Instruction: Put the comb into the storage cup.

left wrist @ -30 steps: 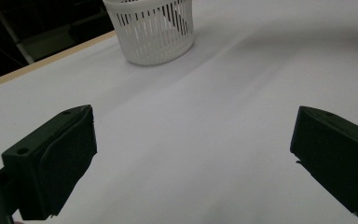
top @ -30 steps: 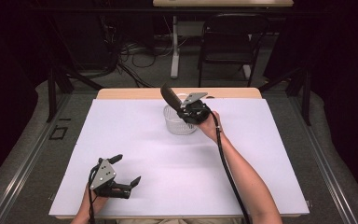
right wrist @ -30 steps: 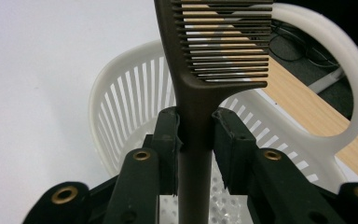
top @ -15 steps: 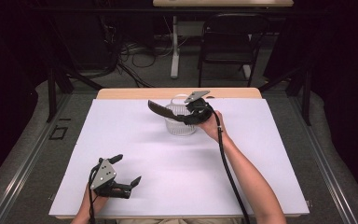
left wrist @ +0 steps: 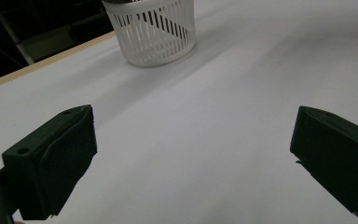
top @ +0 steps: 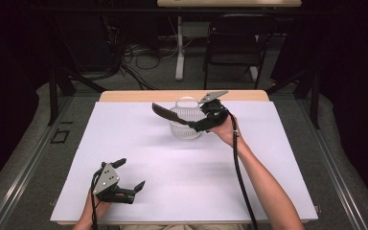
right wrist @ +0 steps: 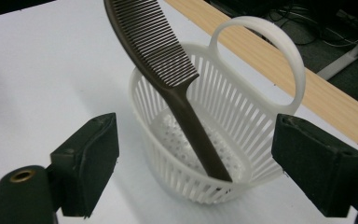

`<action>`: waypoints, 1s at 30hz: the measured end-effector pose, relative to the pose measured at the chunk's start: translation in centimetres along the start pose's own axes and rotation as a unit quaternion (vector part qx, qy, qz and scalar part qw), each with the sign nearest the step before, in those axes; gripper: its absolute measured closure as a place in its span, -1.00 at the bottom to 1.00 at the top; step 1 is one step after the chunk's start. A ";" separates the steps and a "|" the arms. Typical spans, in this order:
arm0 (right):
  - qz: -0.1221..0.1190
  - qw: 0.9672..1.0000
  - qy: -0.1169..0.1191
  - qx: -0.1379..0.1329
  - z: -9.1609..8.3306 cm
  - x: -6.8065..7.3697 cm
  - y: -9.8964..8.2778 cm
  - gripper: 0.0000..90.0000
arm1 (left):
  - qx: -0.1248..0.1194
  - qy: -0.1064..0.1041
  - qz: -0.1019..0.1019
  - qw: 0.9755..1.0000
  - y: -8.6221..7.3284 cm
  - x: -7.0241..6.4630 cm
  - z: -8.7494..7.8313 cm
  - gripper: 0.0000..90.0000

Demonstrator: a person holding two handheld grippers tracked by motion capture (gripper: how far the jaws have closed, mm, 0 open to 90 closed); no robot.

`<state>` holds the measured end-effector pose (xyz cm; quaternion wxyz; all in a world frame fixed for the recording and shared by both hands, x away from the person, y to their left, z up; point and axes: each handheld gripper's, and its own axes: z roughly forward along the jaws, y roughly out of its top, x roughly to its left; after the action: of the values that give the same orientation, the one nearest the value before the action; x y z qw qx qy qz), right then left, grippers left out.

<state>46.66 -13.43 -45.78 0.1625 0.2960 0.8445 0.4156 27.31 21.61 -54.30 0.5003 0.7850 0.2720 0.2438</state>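
Covering most of the lower frame in the high view, a white table (top: 182, 191) carries every item, with a strip of bare wood along its far edge. Above centre stands a white slotted plastic basket (top: 186, 125) with a loop handle; in the left gripper view the basket (left wrist: 151, 30) sits at the top of the frame, well apart from the jaws. A dark brown comb (right wrist: 168, 79) leans in the basket, its handle end down on the perforated floor and its toothed end rising past the rim toward the upper left of the right gripper view. In the high view the comb (top: 168, 113) slants out over the basket's left rim.

The right gripper (top: 210, 117), held in a hand right of the basket, is released: its jaws have just been opening, and in the right gripper view they stand wide on either side of the basket, with the comb between them but clear of both pads.

The left gripper (top: 127, 176) rests at lower left of the high view, low over the table. Its jaws stand spread with bare table surface between them.
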 end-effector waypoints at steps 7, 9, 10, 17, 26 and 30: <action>0.002 1.000 0.009 0.009 -1.9 0.8 -1.3 -0.81 | 0.001 0.001 0.000 1.000 0.0 0.0 -0.1 -0.99; 0.003 1.000 0.017 0.011 -2.4 1.0 -1.8 -0.87 | 0.000 0.003 0.000 1.000 0.0 -0.1 -0.1 -0.99; 0.004 1.000 0.020 0.016 -2.7 1.2 -2.2 -0.88 | 0.001 0.002 0.001 1.000 0.0 -0.1 -0.1 -0.99; 0.006 0.999 0.022 0.033 -4.3 1.8 -4.1 -0.97 | 0.002 0.003 0.003 1.000 0.0 -0.1 -0.1 -0.99; 0.011 0.999 0.027 0.035 -5.9 2.4 -6.2 -1.00 | 0.001 0.002 0.001 1.000 0.0 -0.1 -0.2 -0.99; 0.013 0.999 0.019 0.032 -6.5 2.5 -7.2 -1.00 | 0.001 0.004 0.000 1.000 0.0 0.0 -0.2 -0.99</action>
<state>38.69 -19.20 -47.65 0.1318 0.3039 0.8566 0.3956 27.16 21.71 -54.27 0.4987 0.7845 0.2739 0.2465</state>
